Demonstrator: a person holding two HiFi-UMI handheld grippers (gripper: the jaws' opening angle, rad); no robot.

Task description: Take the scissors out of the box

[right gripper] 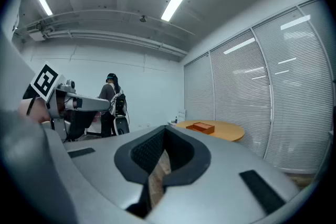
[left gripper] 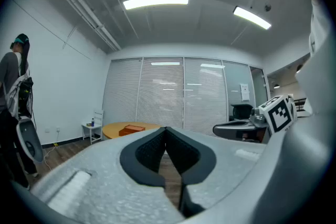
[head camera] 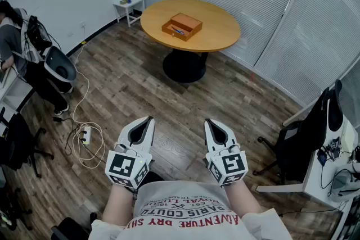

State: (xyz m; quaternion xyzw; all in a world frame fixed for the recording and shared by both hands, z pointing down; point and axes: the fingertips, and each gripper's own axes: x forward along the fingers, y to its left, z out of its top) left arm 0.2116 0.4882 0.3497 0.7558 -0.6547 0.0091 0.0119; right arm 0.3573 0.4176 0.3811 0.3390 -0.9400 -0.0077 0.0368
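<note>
Head view: L gripper (head camera: 148,120) & R gripper (head camera: 208,122) are held level, side by side, low in front of the person's body, over wood floor. Both have jaws closed w/ nothing in them. The round wooden table (head camera: 216,31) stands well ahead of both. The open box (head camera: 181,26) sits on it, roughly in line w/ the gap between the 2 grippers. The scissors (head camera: 178,31) show only as a small blue-ish item inside the box, too small for detail. Both grippers are well apart from box & table. Another person (head camera: 12,36) is far off to the L gripper's outer side.

L gripper view: jaw tips meet, pads together, empty. The box (left gripper: 132,128) is far ahead, slightly left of the jaw line, on the table (left gripper: 113,129). The R gripper is alongside at right.

R gripper view: jaws together, nothing gripped, only floor seen through the hollow behind the tips. The box (right gripper: 200,126) is far ahead, right of the jaw line. The scissors can't be made out here.
</note>
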